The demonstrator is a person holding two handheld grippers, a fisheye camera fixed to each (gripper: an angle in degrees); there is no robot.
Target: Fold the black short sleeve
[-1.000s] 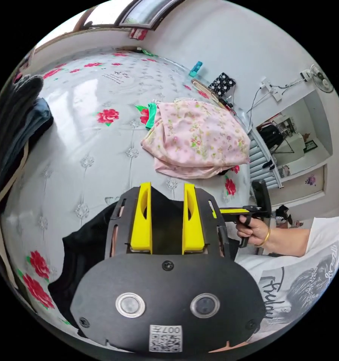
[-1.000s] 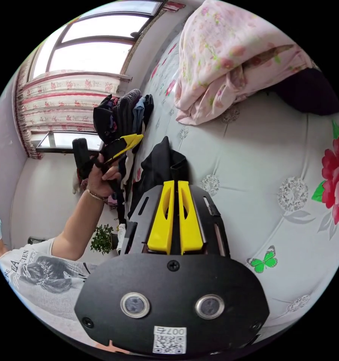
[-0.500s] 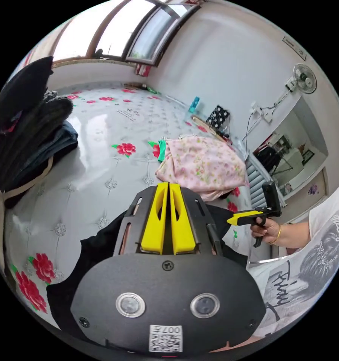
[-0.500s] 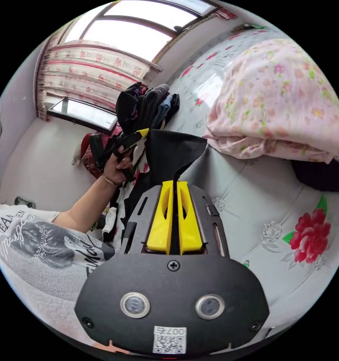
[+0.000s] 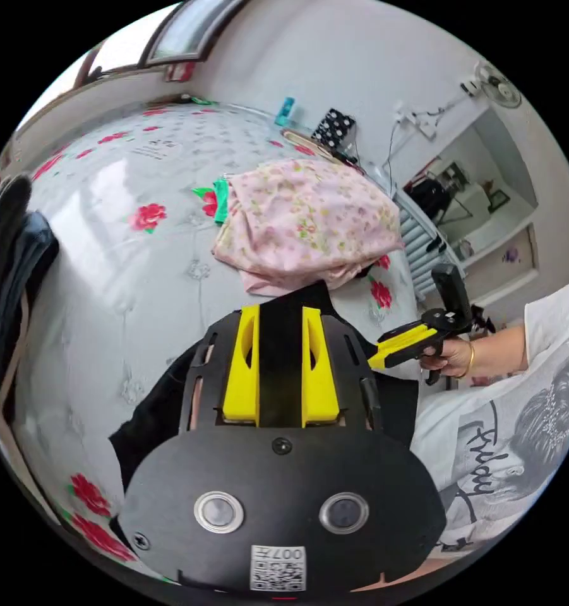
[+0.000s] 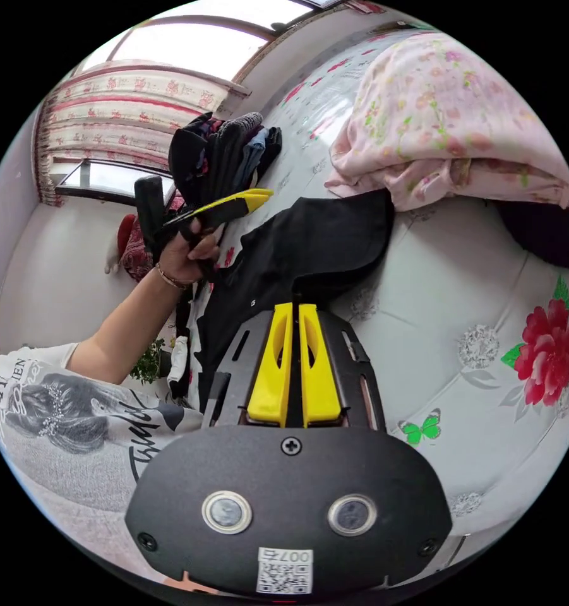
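pink floral bundle [image 5: 306,221] on flowered bedcover [image 5: 120,252] | dark clothes pile [image 6: 224,154] by curtained window [image 6: 170,57]

black shirt [image 5: 145,416]: the left gripper's own body hides most of it in the left gripper view.
right gripper [image 6: 292,308]: the cloth covers the tips of its fingers, so the grip itself is hard to see.
pile of dark clothes [image 5: 6,278]: cut off by the picture's edge.
dark thing [image 6: 543,230]: tucked partly under the pink quilt [image 6: 448,120]; cannot tell what it is.
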